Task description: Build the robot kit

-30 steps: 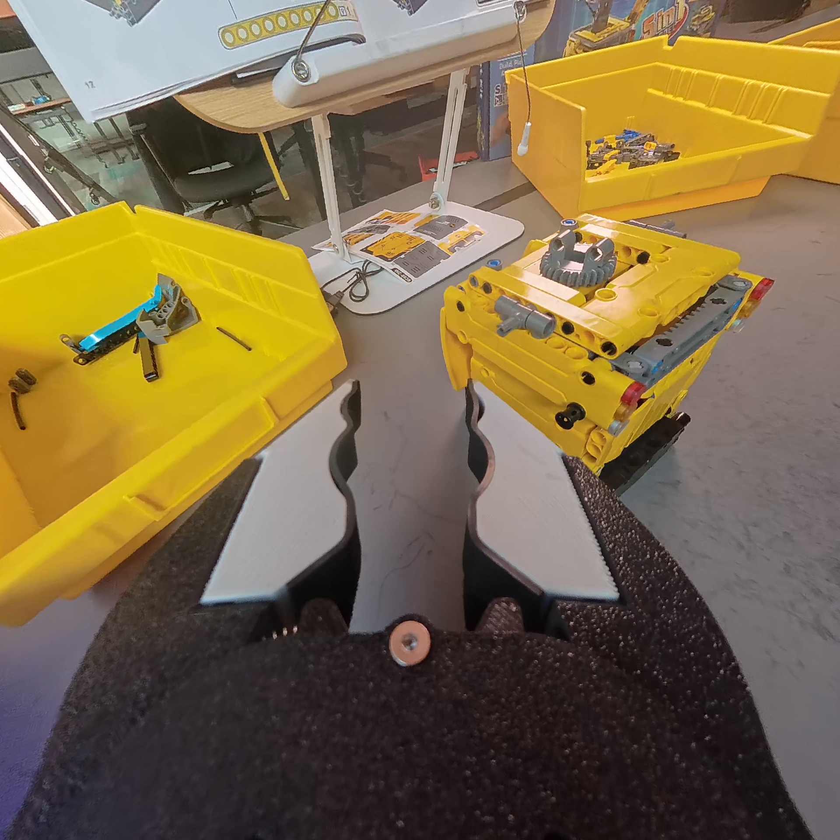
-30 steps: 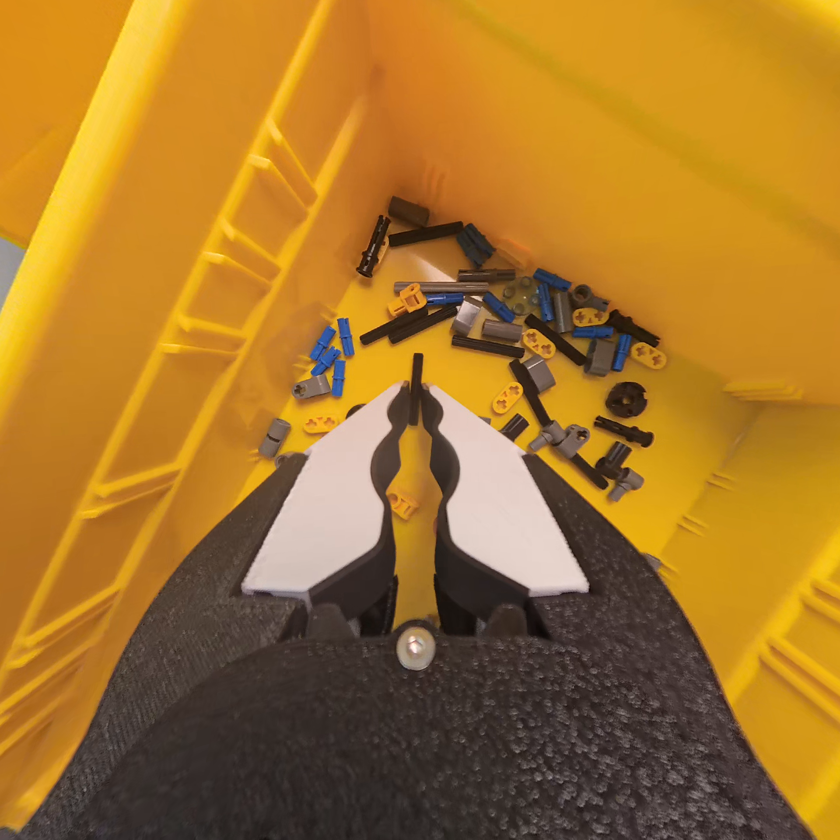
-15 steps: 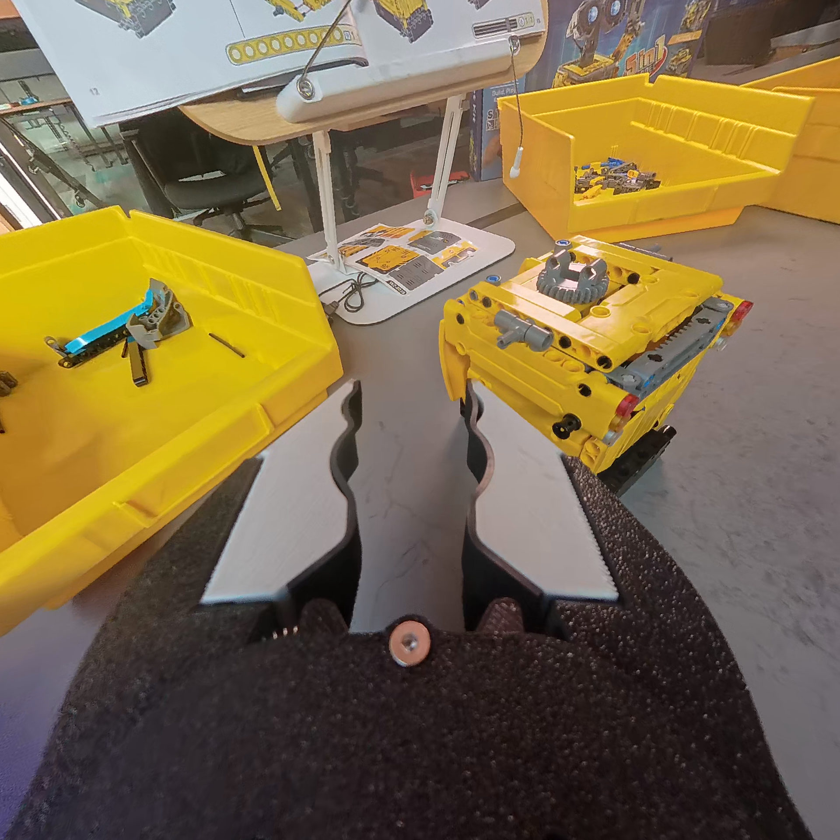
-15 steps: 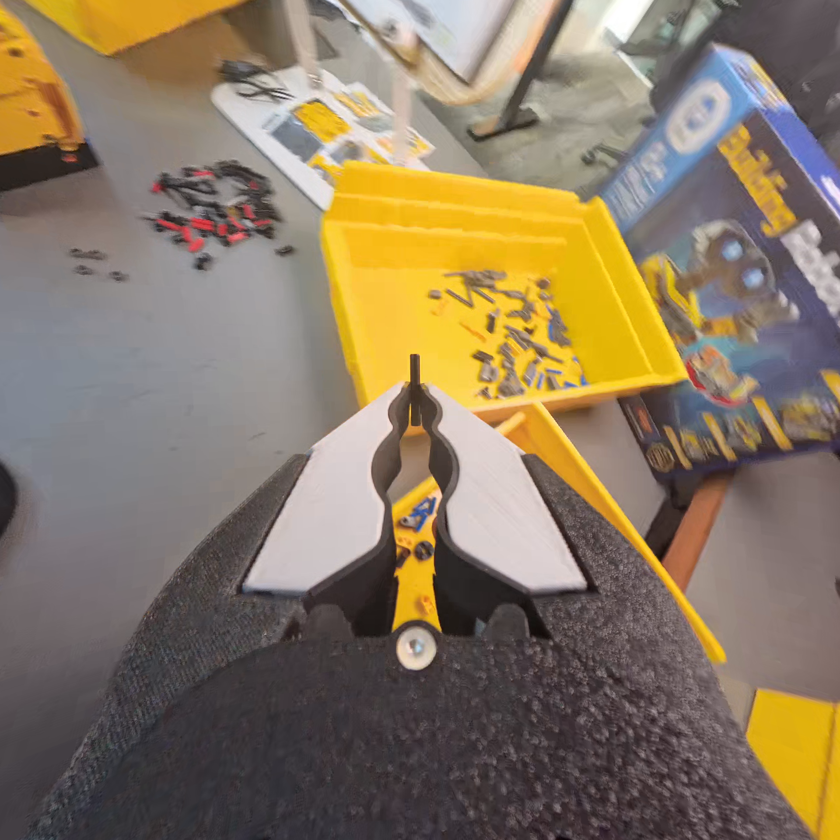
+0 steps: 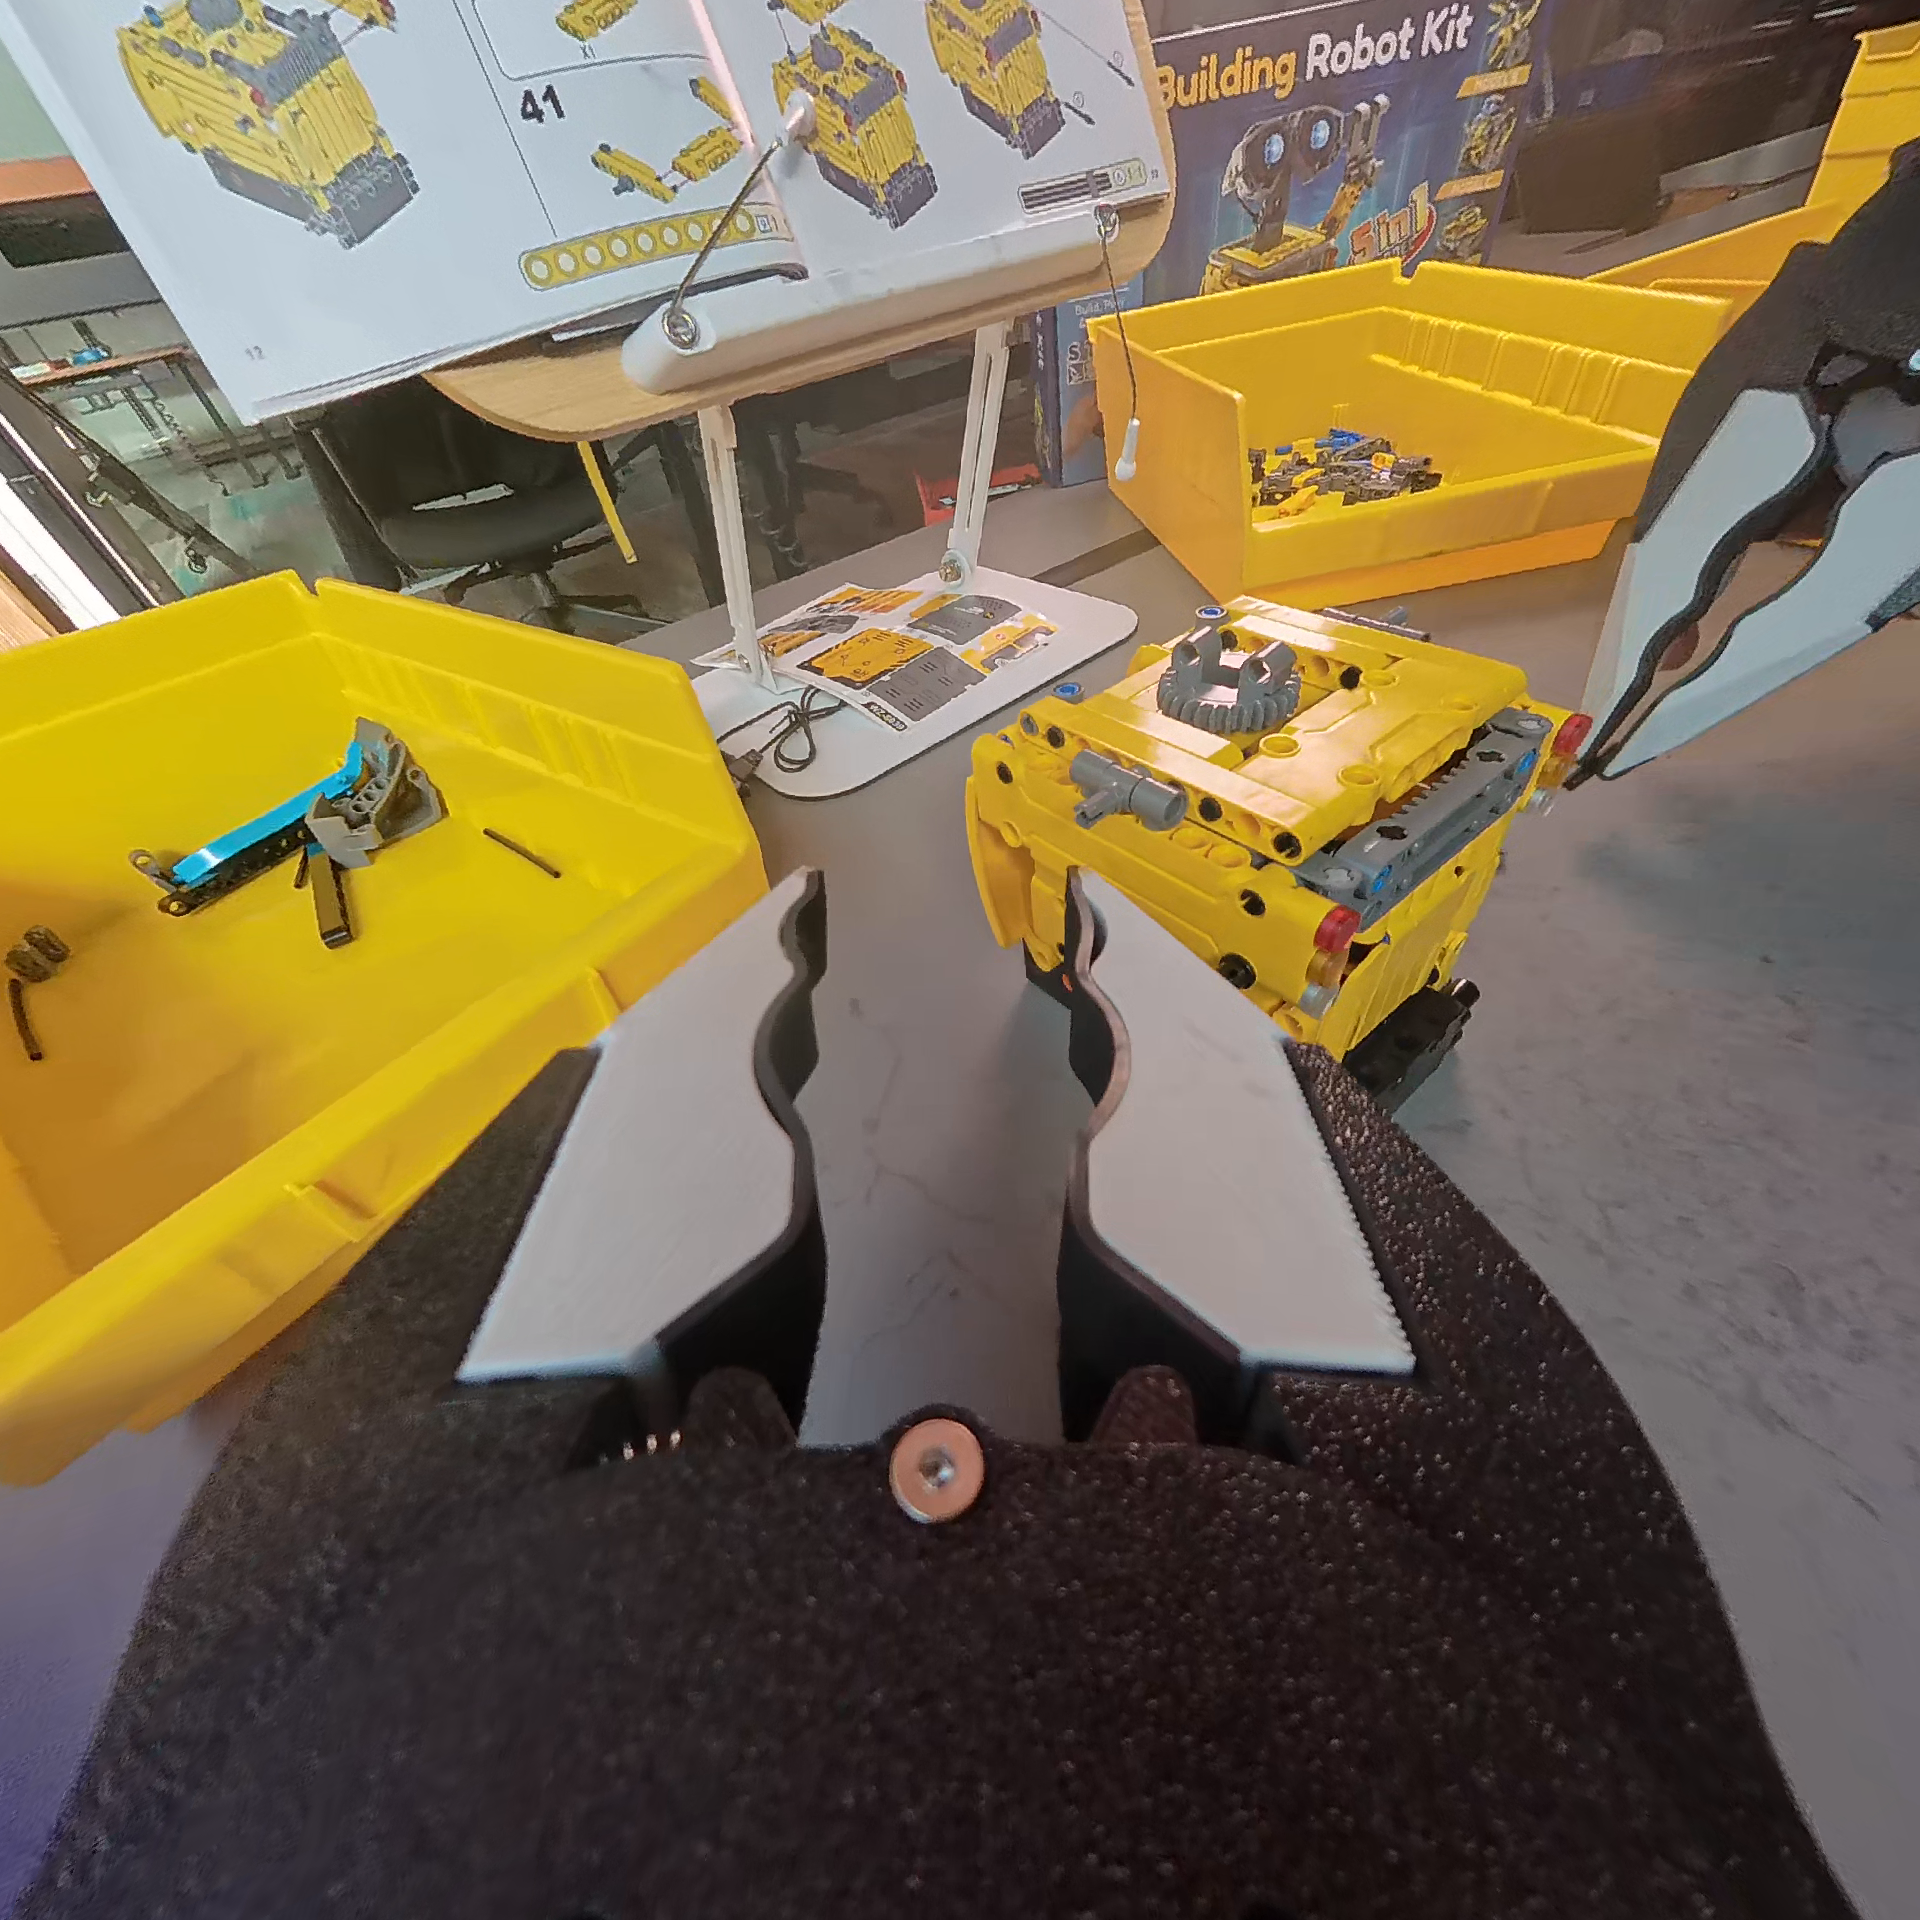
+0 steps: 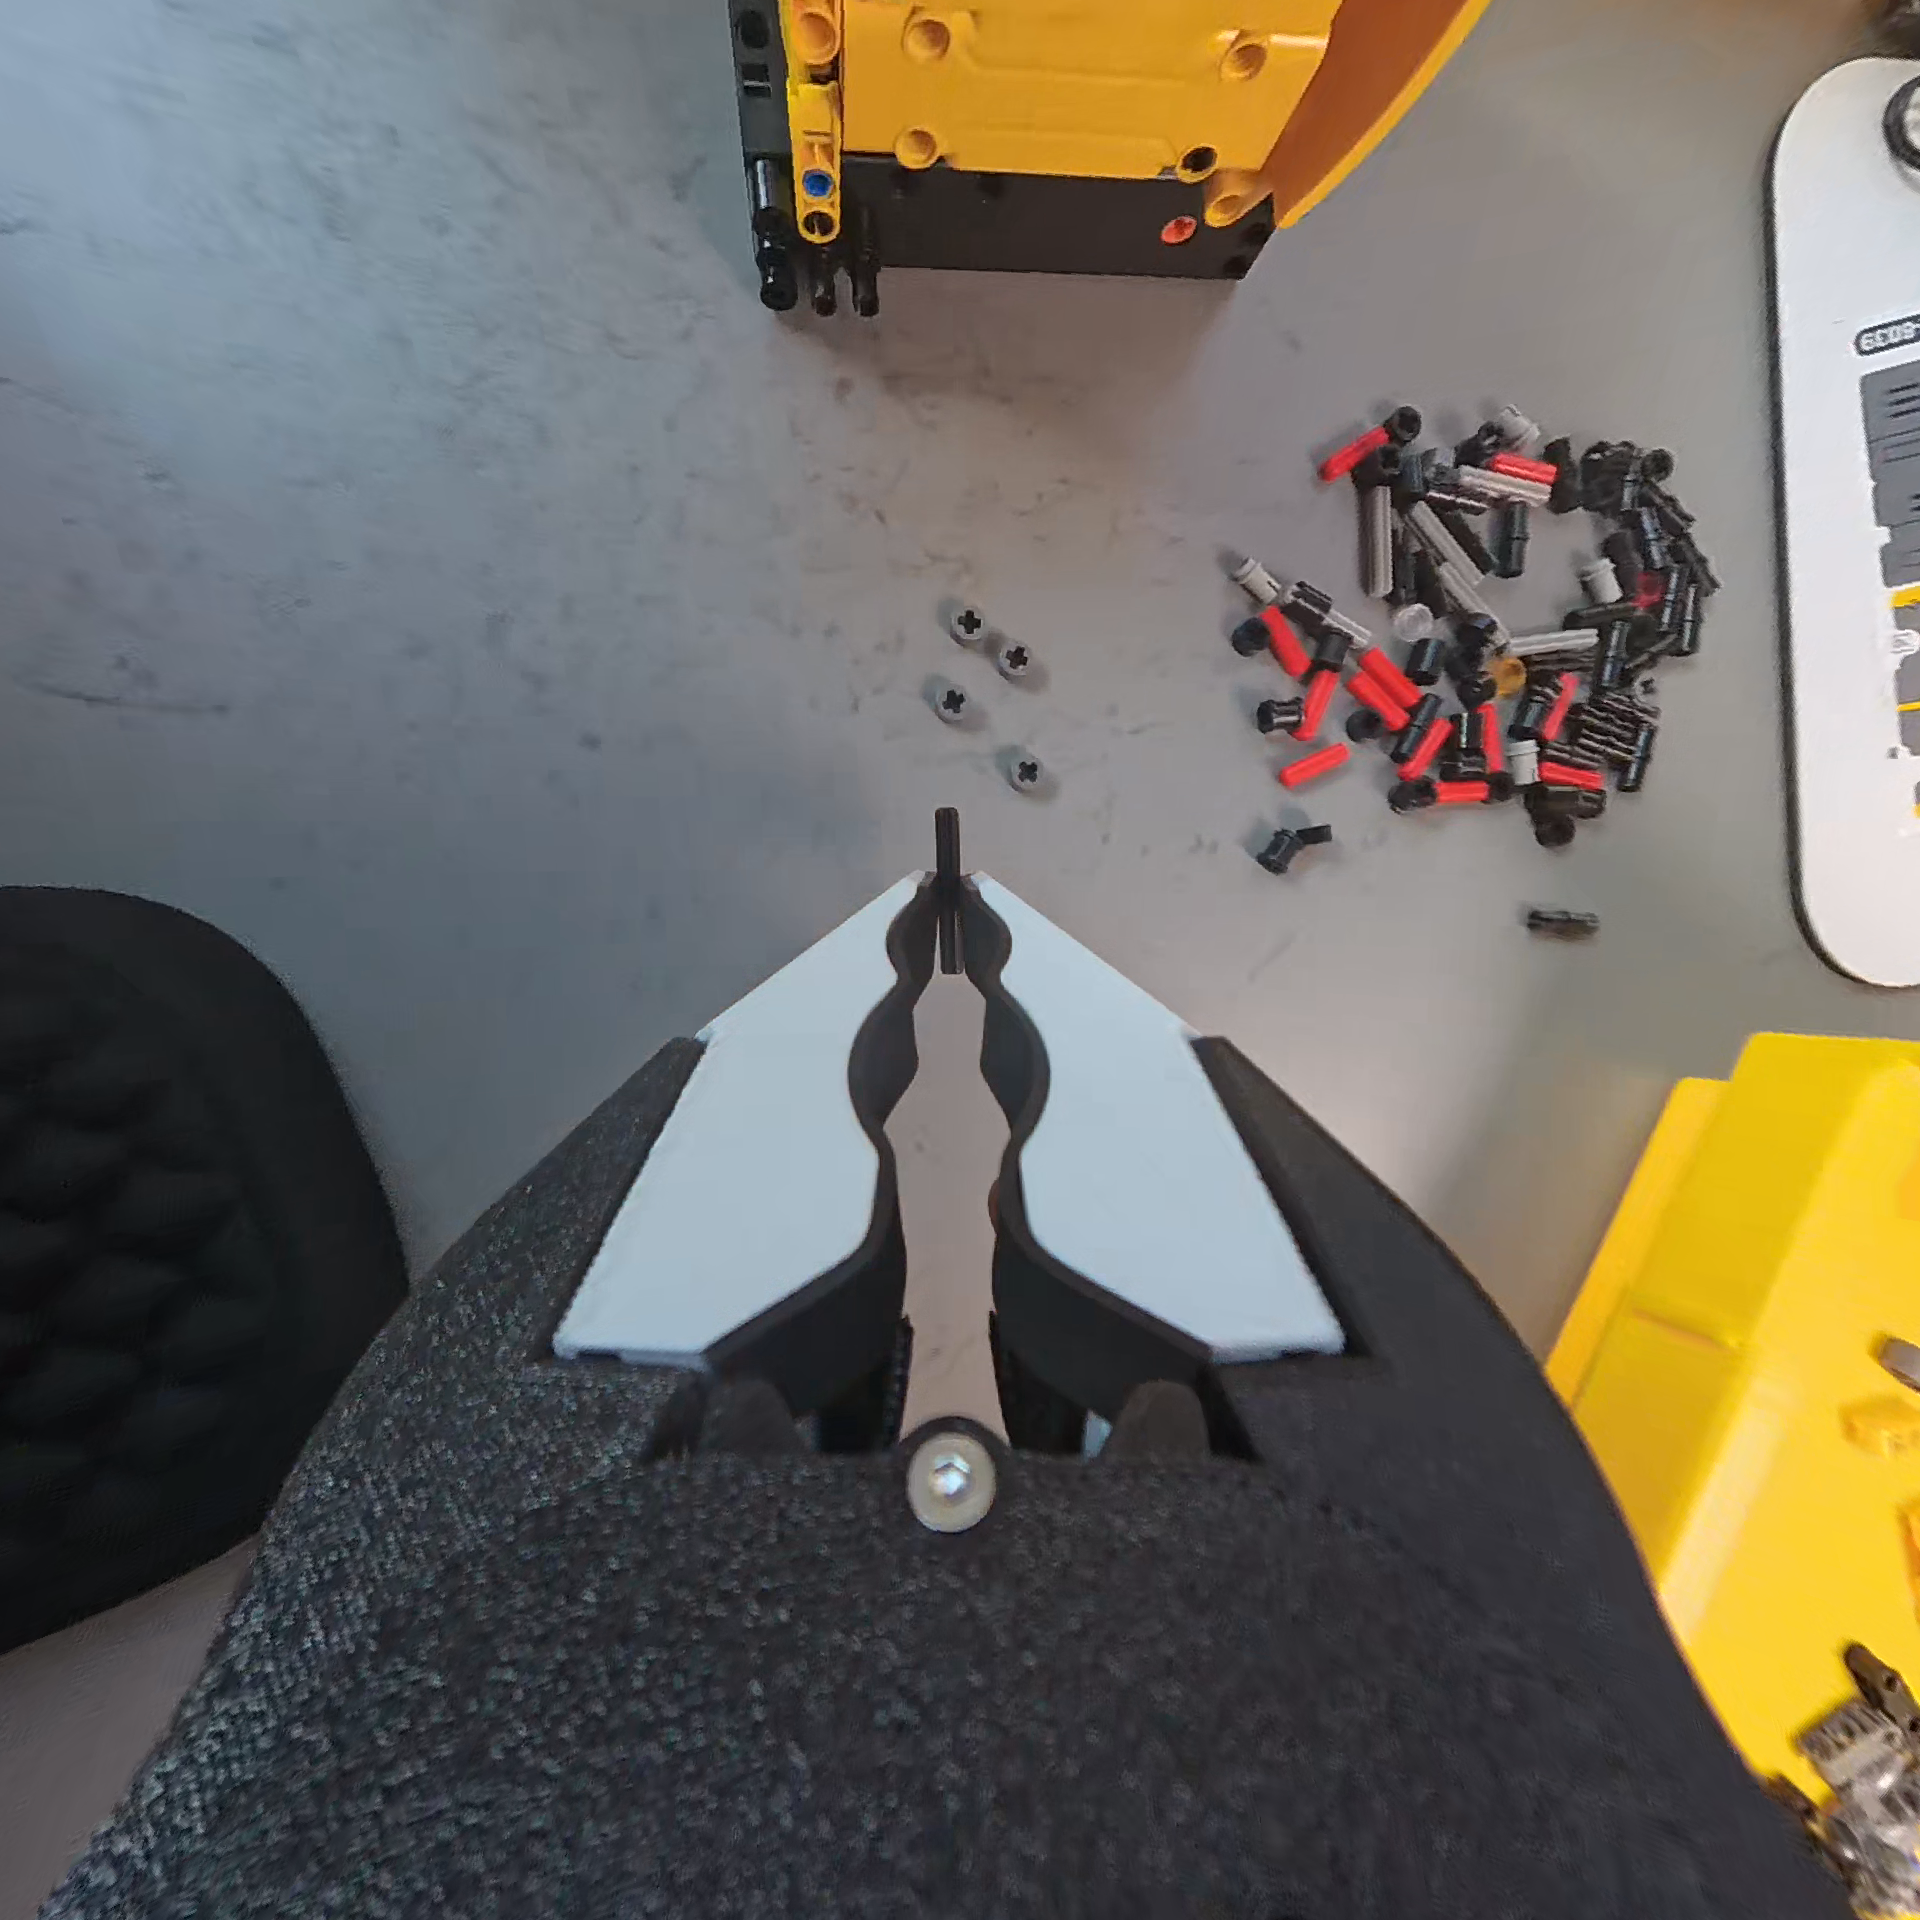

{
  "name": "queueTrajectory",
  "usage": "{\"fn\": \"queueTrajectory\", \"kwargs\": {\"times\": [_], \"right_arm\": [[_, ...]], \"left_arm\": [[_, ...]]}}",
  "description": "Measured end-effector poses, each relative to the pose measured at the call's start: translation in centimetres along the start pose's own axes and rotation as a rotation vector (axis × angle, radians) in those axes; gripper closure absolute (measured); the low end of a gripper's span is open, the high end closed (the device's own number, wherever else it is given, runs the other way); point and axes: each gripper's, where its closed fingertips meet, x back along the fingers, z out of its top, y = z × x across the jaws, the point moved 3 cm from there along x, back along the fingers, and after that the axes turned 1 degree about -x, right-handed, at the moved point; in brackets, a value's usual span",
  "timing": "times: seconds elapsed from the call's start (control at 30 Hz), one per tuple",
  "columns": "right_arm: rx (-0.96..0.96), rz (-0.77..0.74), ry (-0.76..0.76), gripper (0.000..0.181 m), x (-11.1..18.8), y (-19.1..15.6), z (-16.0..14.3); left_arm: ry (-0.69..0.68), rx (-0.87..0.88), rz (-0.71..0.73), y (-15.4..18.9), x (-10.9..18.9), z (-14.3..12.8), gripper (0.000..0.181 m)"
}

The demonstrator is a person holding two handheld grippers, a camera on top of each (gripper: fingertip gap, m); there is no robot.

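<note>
A yellow brick-built vehicle body point(image 5: 1278, 790) with a grey gear on top stands on the grey table. My left gripper point(image 5: 940, 904) is open and empty, its right finger close to the model's near left corner. My right gripper point(image 6: 948, 883) is shut on a thin black axle pin point(image 6: 947, 857) that sticks out past its tips, above the table. The model point(image 6: 1018, 135) lies ahead of it in the right wrist view. In the left wrist view the right gripper point(image 5: 1590, 769) hangs at the model's right end.
A yellow bin point(image 5: 436, 1101) with a blue beam and grey parts is at the left. Another yellow bin point(image 5: 1174, 416) of small parts stands behind. An instruction booklet on a white stand point(image 5: 925, 665) is at the back. Loose red and black pins point(image 6: 1475, 623) and grey bushes point(image 6: 987, 686) lie on the table. The grippers' ends are close to 25 cm from one another.
My right gripper has lifted the black pin out of the parts bin and carried it over to the table beside the model. The left gripper stays open, shifted only slightly.
</note>
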Motion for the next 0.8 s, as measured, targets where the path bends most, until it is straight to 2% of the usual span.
{"fn": "queueTrajectory", "kwargs": {"times": [0.23, 0.4, 0.7, 0.8], "right_arm": [[0.001, 0.016, -0.01, 0.176, -1.7, 0.2, -0.7], [-0.013, 0.013, 0.013, 0.164, -1.3, 0.3, -1.0], [-0.066, -0.01, 0.026, 0.17, -1.1, 0.5, -1.6], [-0.087, 0.029, 0.039, 0.178, -1.4, 0.3, -1.3]], "left_arm": [[0.015, -0.017, 0.008, -0.1, 0.3, 0.3, 0.136], [0.006, -0.018, 0.001, 0.1, 0.2, 0.1, 0.136], [-0.004, -0.029, -0.021, 0.7, -0.1, 0.0, 0.136], [-0.004, -0.017, -0.028, 0.7, 0.0, 0.0, 0.136]]}}
